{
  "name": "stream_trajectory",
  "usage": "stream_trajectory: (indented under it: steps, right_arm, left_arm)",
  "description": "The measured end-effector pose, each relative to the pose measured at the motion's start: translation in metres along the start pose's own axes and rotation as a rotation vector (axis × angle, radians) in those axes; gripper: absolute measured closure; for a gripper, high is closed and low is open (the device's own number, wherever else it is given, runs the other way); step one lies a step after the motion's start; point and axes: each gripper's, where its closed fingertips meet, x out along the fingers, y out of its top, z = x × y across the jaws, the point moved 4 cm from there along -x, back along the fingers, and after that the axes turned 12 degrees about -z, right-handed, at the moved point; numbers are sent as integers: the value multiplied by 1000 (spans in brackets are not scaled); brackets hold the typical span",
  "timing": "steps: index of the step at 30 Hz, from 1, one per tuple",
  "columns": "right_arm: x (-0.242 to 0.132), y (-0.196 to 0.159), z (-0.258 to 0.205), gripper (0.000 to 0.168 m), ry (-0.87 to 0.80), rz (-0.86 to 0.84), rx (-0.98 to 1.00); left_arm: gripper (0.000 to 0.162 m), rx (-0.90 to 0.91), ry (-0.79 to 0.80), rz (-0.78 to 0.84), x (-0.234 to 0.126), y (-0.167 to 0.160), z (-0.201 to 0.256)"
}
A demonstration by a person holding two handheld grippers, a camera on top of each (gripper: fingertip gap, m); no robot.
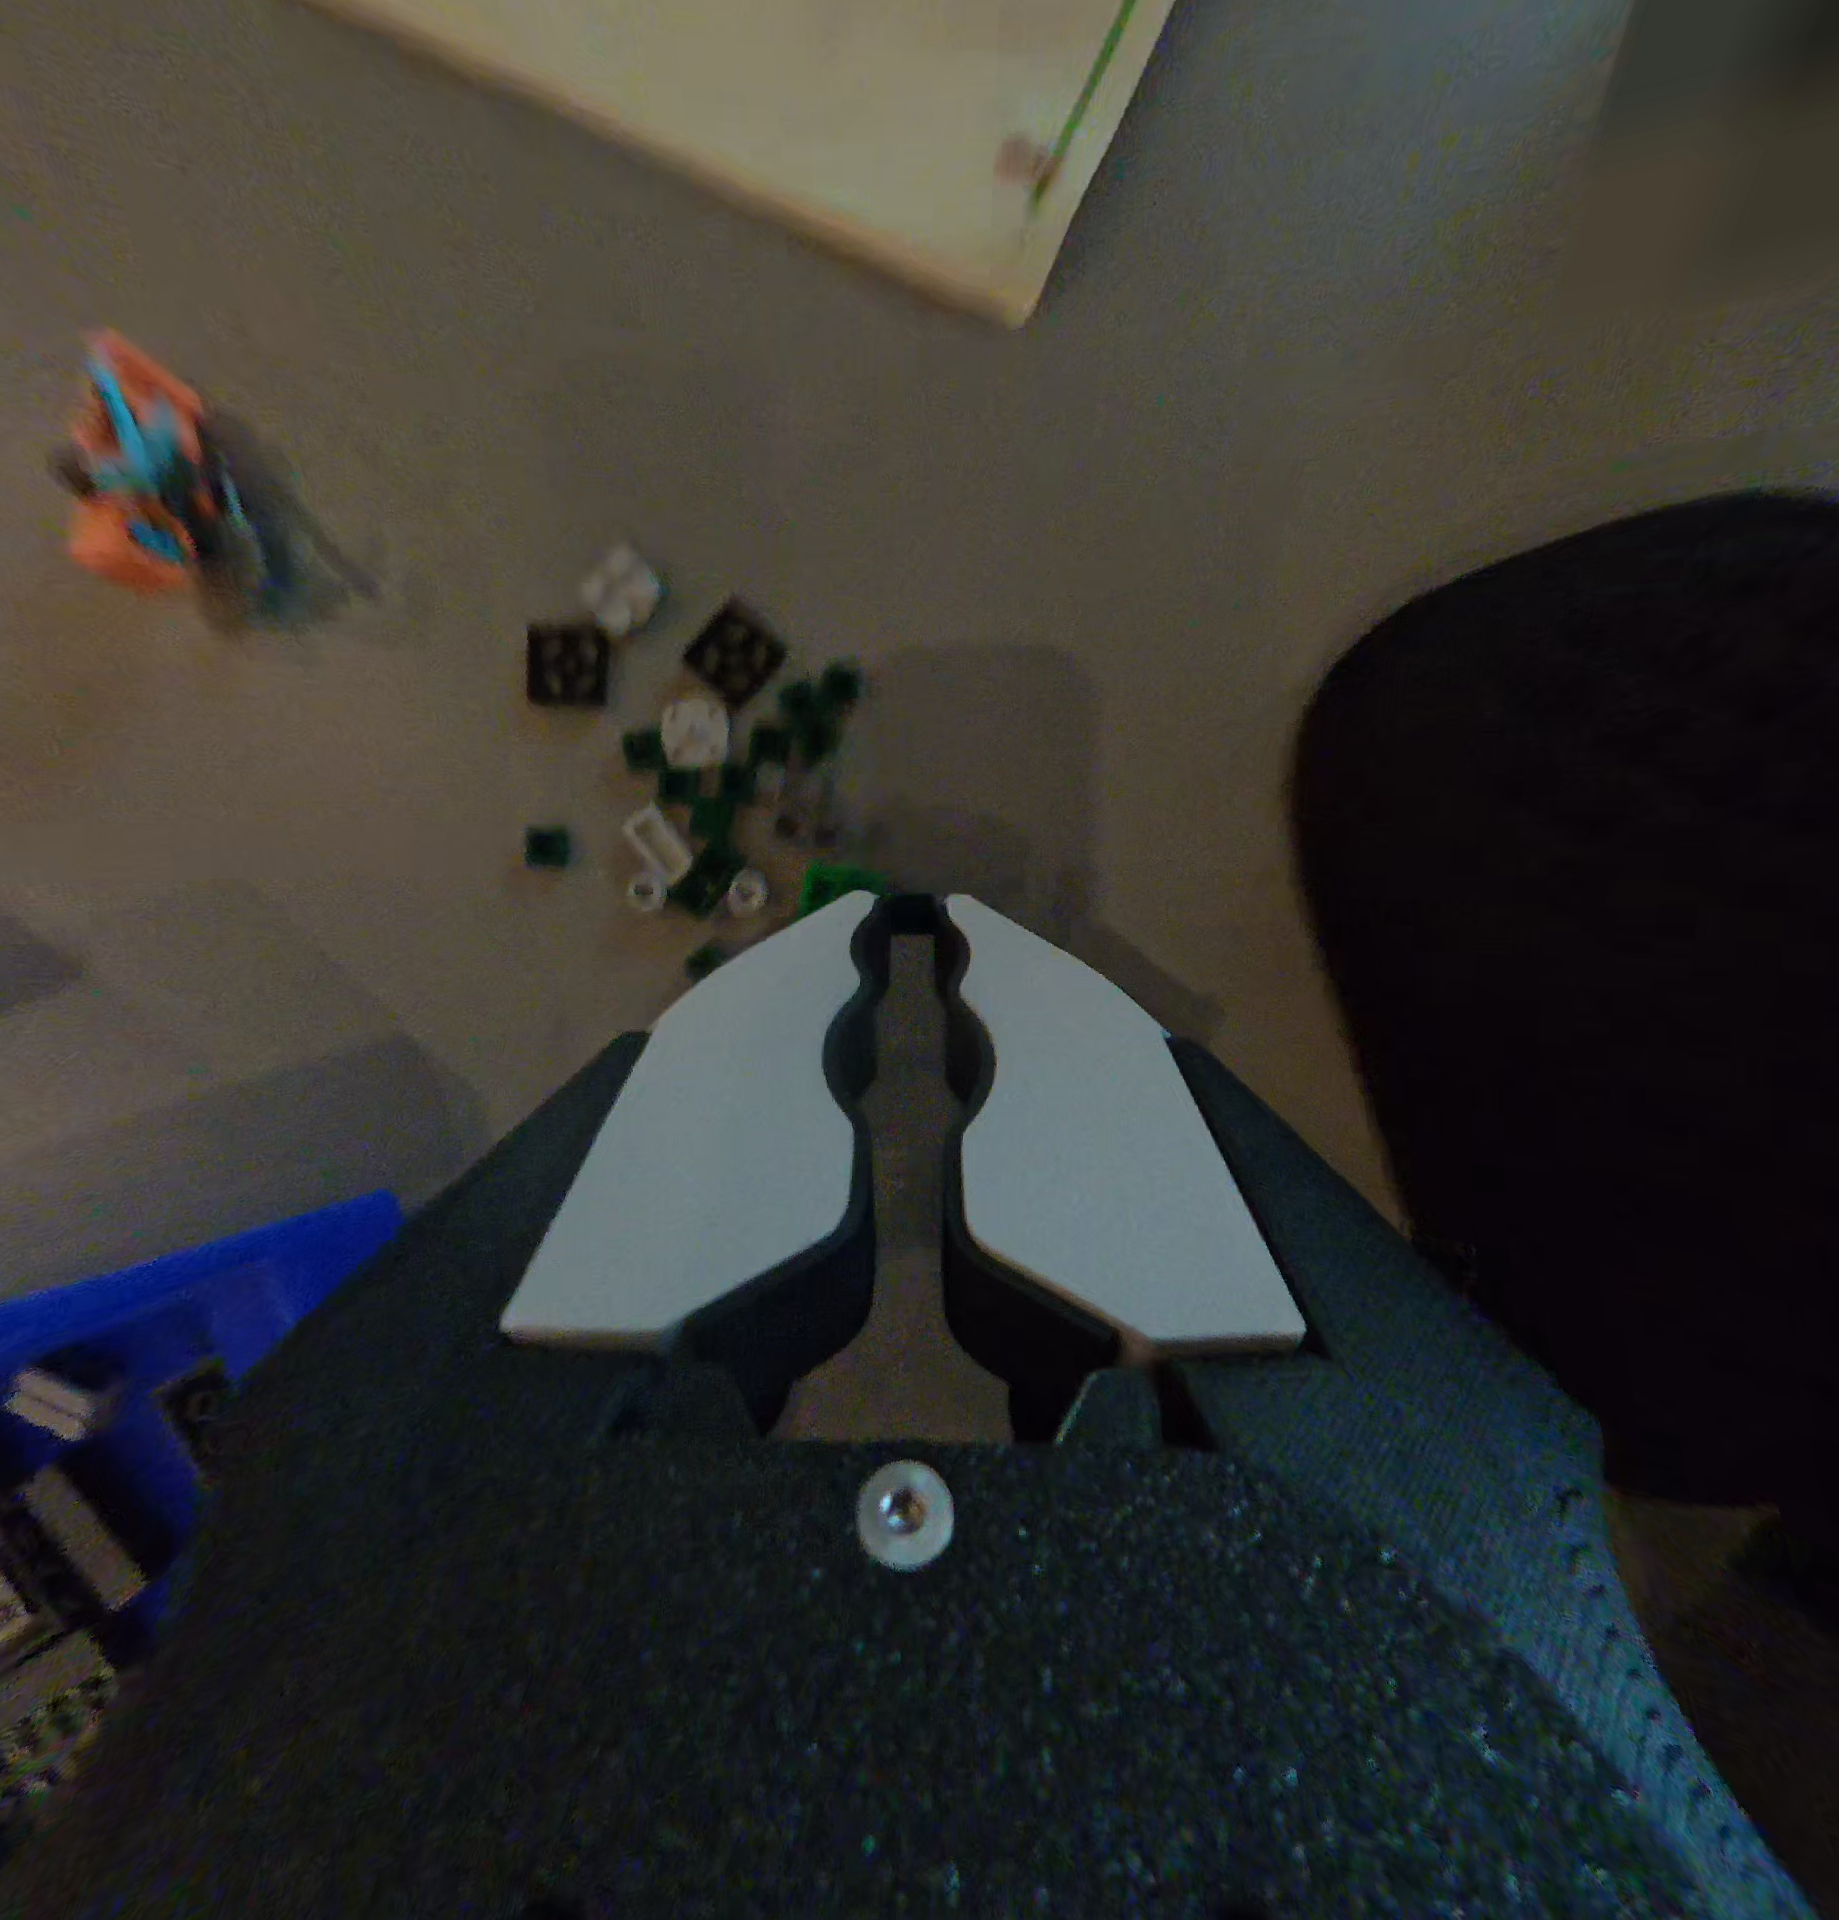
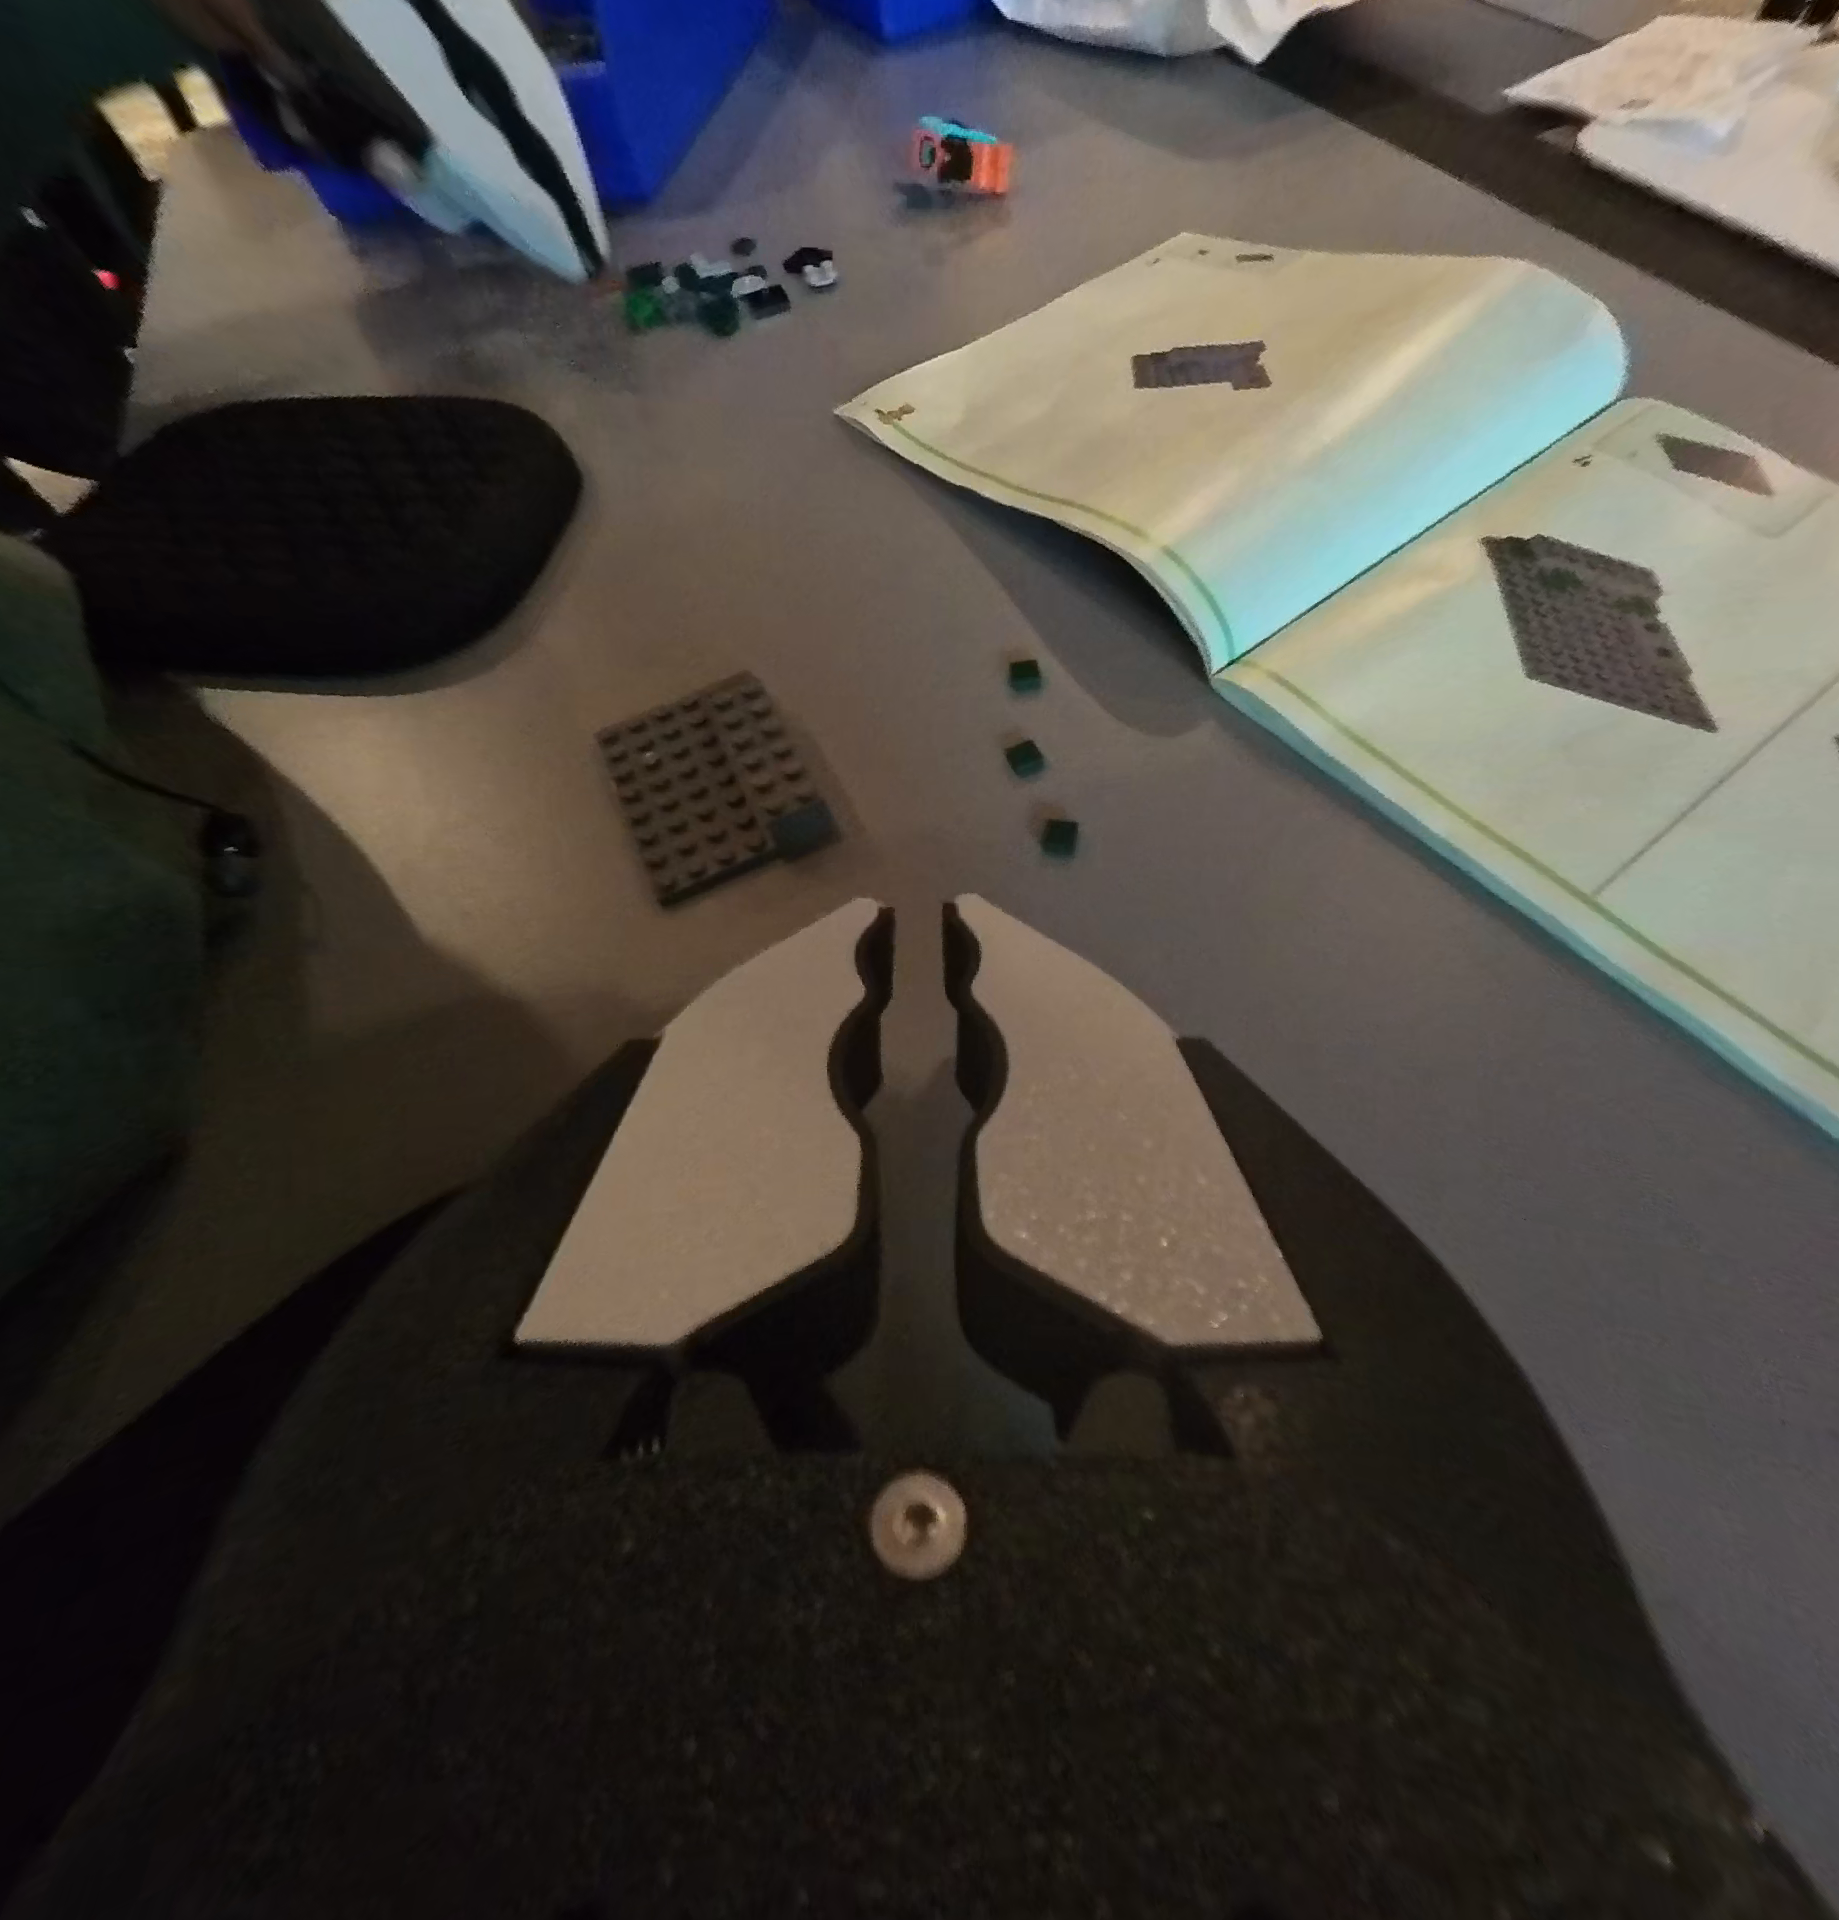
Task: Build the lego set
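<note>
Grey table (image 2: 1310, 1039); baseplate (image 2: 712, 790) only right view.

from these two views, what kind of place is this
Probably a desk or worktable set up for brick building: an open instruction booklet, a dark studded baseplate and a pile of loose bricks lie on the grey table.

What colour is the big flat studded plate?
Dark grey baseplate, clearest in the right wrist view.
</note>
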Motion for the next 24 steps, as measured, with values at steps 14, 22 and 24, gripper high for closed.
stream_trajectory:
  steps: [14,22,24]
  right_arm:
    - [3,8,0,168,-67,-23,-59]
    - [4,8,0,168,-69,-29,-60]
    - [5,8,-1,168,-61,-31,-61]
  left_arm:
    - [154,307,-144,92,59,152,77]
    - [154,341,-172,97,89,198,95]
    - [154,351,-177,93,93,202,97]
